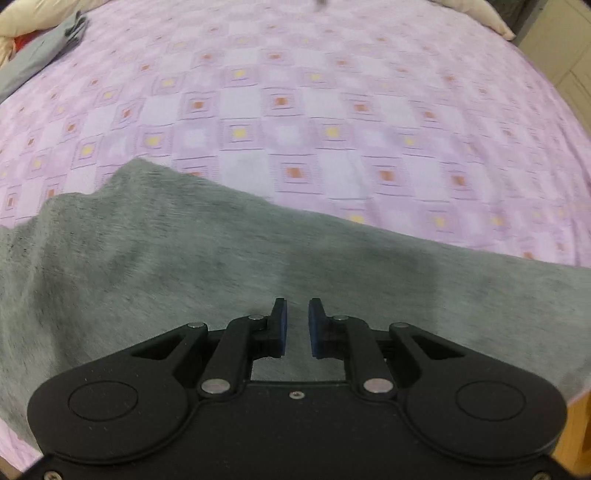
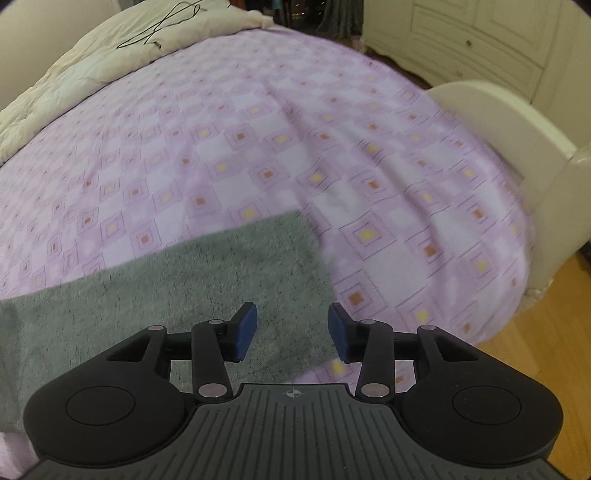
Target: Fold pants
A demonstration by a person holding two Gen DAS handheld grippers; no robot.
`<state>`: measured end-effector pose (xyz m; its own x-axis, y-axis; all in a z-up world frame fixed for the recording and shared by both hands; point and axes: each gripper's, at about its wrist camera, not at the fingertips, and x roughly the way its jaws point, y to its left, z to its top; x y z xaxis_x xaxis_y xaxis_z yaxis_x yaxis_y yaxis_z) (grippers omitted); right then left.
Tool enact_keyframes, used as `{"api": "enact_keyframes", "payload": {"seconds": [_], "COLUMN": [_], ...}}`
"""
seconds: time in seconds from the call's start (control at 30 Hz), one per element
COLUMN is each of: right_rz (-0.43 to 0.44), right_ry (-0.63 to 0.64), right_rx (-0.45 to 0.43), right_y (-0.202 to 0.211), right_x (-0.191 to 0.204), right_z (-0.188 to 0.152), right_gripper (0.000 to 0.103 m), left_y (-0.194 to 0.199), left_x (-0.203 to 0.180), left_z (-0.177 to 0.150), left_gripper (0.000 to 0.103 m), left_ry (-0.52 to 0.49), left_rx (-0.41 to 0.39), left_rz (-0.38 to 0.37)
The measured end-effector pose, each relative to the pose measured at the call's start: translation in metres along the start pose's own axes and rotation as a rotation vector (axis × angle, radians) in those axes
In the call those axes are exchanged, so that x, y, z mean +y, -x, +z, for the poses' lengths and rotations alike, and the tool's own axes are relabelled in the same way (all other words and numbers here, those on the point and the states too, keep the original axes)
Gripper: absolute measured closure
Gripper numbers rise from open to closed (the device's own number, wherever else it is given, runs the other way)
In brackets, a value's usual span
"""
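Note:
Grey fuzzy pants (image 1: 147, 258) lie spread flat across the near part of a bed with a pink checked sheet (image 1: 295, 110). My left gripper (image 1: 297, 306) hovers over the cloth with its blue pads a narrow gap apart and nothing pinched between them. In the right wrist view the pants (image 2: 184, 280) end in a straight edge near the middle, with the pink sheet (image 2: 258, 147) beyond. My right gripper (image 2: 293, 314) stands open above that end of the pants, its pads wide apart and clear of the cloth.
Another grey garment (image 1: 44, 51) lies at the bed's far left corner. A cream quilt (image 2: 92, 66) with a black cable (image 2: 162, 26) lies at the far side. A cream bed board (image 2: 517, 147), white cabinets (image 2: 480, 37) and wooden floor (image 2: 535, 350) are on the right.

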<state>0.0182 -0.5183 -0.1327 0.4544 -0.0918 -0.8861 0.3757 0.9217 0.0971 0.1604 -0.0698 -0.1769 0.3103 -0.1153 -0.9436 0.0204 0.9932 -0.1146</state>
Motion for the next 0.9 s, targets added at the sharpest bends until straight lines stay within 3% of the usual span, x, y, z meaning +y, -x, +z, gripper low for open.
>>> {"api": "enact_keyframes", "payload": {"seconds": [0.17,0.27,0.47,0.57,0.7,0.83,0.87,0.9], "right_rz": [0.076,0.134,0.335,0.423,0.526,0.519,0.504,0.506], "right_ry": [0.032,0.069,0.118,0.145,0.098,-0.001,-0.004,0.016], "right_rx": [0.018,0.048,0.158,0.182,0.196,0.239,0.245,0.245], "right_y": [-0.022,-0.038,-0.069,-0.078,-0.083,-0.088,-0.087,-0.086], "right_x": [-0.020,-0.038,-0.064,-0.069,-0.076,-0.078,-0.075,-0.073], "right_z": [0.016,0.030,0.040,0.037,0.037,0.041,0.042,0.042], "right_gripper": [0.061,0.061,0.060,0.052,0.048,0.049,0.053,0.082], "left_y": [0.011,0.015,0.008,0.009,0.014,0.012,0.010,0.007], "left_x": [-0.041,-0.073,-0.131,-0.154,-0.173,-0.191,-0.195,-0.198], "left_z": [-0.010,-0.025,-0.052,-0.064,-0.074,-0.073,-0.071,-0.067], "left_gripper": [0.083,0.083,0.083,0.083,0.083,0.083,0.083,0.083], "left_ry": [0.000,0.060,0.122,0.114,0.089,0.055,0.050,0.047], "left_rx": [-0.031,-0.035,0.001,0.011,0.028,0.029,0.028,0.028], "left_rz": [0.001,-0.007,-0.012,-0.012,-0.007,-0.006,-0.006,-0.007]}}
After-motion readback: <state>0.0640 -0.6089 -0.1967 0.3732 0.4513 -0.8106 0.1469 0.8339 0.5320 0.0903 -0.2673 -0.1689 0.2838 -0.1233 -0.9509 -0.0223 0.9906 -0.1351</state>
